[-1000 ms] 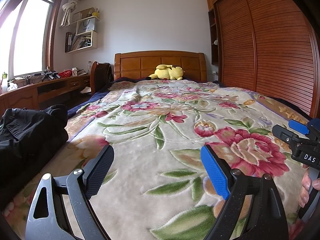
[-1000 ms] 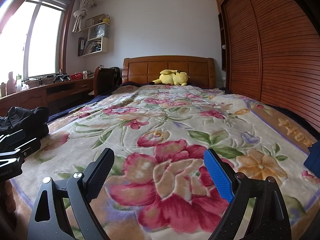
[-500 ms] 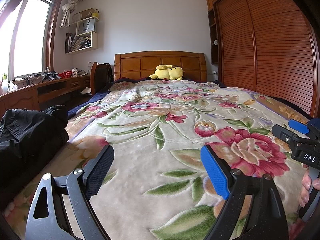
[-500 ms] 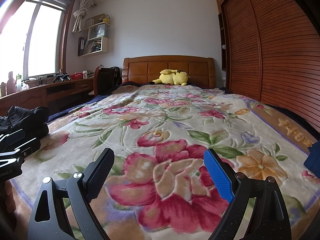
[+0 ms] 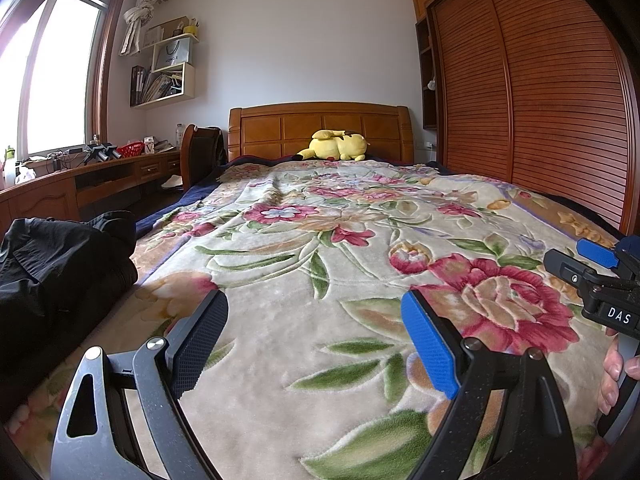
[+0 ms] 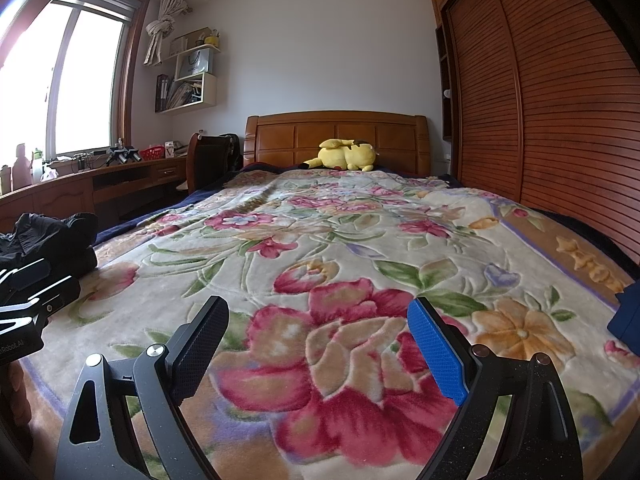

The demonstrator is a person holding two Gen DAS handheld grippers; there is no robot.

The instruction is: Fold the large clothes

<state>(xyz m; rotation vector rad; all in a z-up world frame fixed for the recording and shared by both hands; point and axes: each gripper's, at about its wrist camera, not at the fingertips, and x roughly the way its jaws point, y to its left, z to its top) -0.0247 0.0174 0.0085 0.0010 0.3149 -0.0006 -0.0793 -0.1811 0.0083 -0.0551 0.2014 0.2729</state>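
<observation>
A crumpled black garment (image 5: 60, 264) lies in a heap at the bed's left edge; the right wrist view shows the black garment (image 6: 56, 236) farther off at the left. My left gripper (image 5: 314, 332) hovers low over the flowered blanket (image 5: 320, 240), wide open, nothing between its fingers, the garment to its left. My right gripper (image 6: 318, 336) is also open and empty above the blanket (image 6: 360, 248). The right gripper (image 5: 592, 264) shows at the right edge of the left wrist view, held by a hand (image 5: 612, 372). A dark blue item (image 6: 628, 312) lies at the bed's right edge.
A yellow plush toy (image 5: 336, 146) rests against the wooden headboard (image 5: 320, 124). Slatted wardrobe doors (image 5: 540, 100) run along the right. On the left stand a cluttered desk (image 5: 100, 168), a chair (image 5: 200, 152), wall shelves and a window.
</observation>
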